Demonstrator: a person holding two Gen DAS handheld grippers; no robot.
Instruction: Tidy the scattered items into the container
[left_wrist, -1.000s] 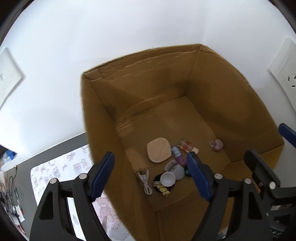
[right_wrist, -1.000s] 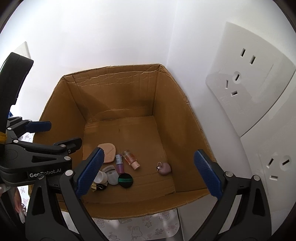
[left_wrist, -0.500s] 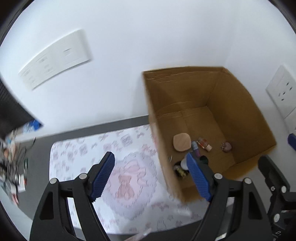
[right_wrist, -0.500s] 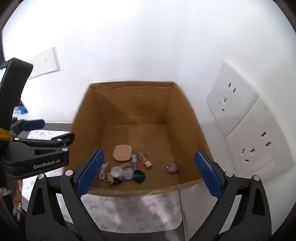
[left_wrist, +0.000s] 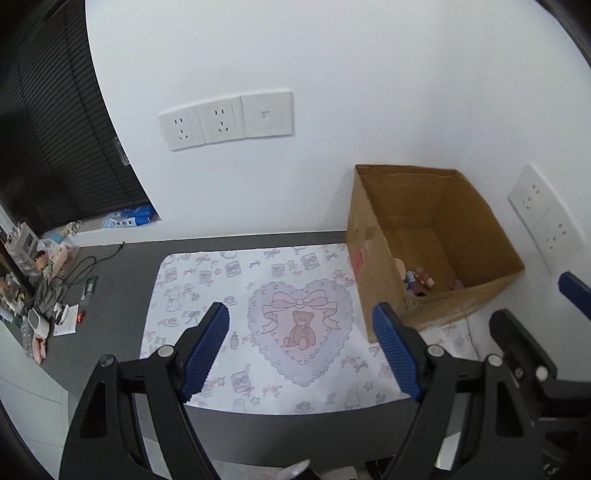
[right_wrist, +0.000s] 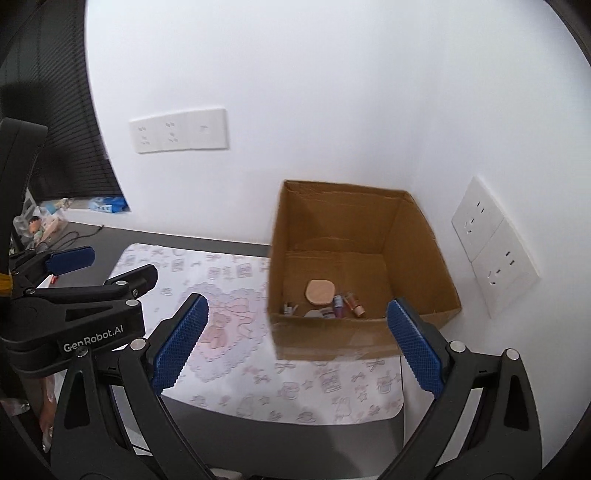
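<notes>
Both grippers pulled back from cardboard box (right_wrist: 364, 334); a second ago they looked straight down into it. Now whole teddy-bear mat (left_wrist: 295, 325) shows. Left gripper (left_wrist: 301, 352) wide apart, holding nothing, above mat. Right gripper (right_wrist: 295, 343) wide apart too, empty, facing box front. Box brown, square, open top, sits on mat's right end in wall corner. Inside: flat peach powder puff (right_wrist: 320, 292), small bottles (right_wrist: 349, 304), partly hidden by front wall. Mat soft, pale pink, heart shape printed.
</notes>
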